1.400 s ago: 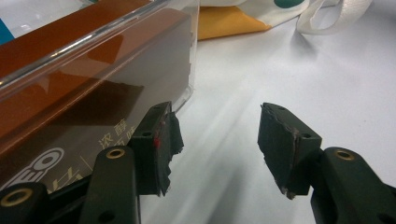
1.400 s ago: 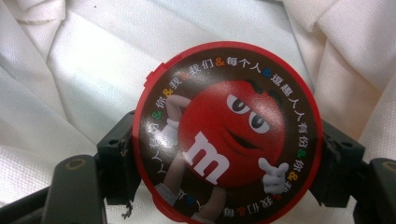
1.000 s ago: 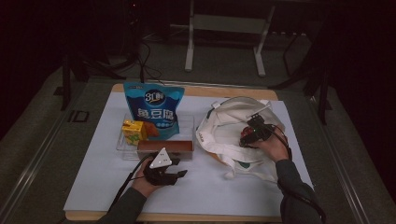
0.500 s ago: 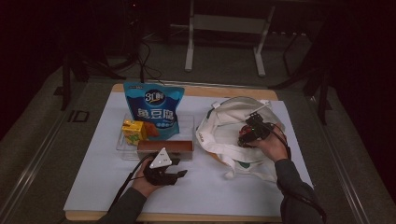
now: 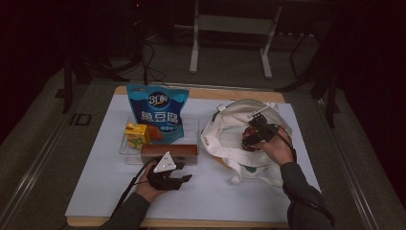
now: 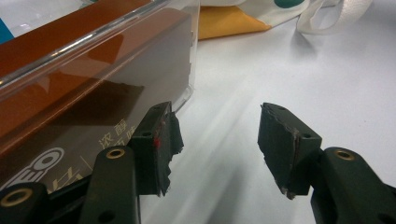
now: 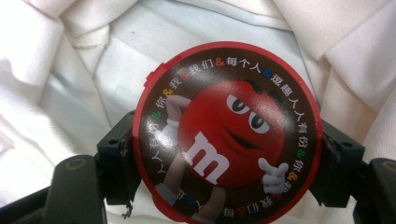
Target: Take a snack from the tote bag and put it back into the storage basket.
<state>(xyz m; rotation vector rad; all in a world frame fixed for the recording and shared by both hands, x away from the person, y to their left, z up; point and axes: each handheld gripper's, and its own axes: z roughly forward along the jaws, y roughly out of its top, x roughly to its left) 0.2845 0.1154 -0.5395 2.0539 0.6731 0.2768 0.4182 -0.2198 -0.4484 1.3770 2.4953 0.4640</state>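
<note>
Candy tub (image 7: 227,133), round with a red rim and a cartoon red sweet on its brown lid, sits pinched between the two black jaws of my right gripper (image 7: 227,158), one jaw pressed against each side of it. In the high view my right gripper (image 5: 256,135) holds the tub over the open mouth of a white cloth tote bag (image 5: 225,139) lying on the right half of the table; white folds of the bag lie behind the tub. My left gripper (image 5: 167,175) rests low on the white table cover (image 5: 95,187), near the front edge, with its jaws spread apart and nothing between them. In the left gripper view its left jaw is just beside the clear plastic tray (image 6: 187,56), which holds a long brown box (image 6: 70,70). In the high view the tray (image 5: 191,125) also carries a small yellow carton (image 5: 135,134) and a tall blue snack bag (image 5: 158,112) standing upright behind it.
</note>
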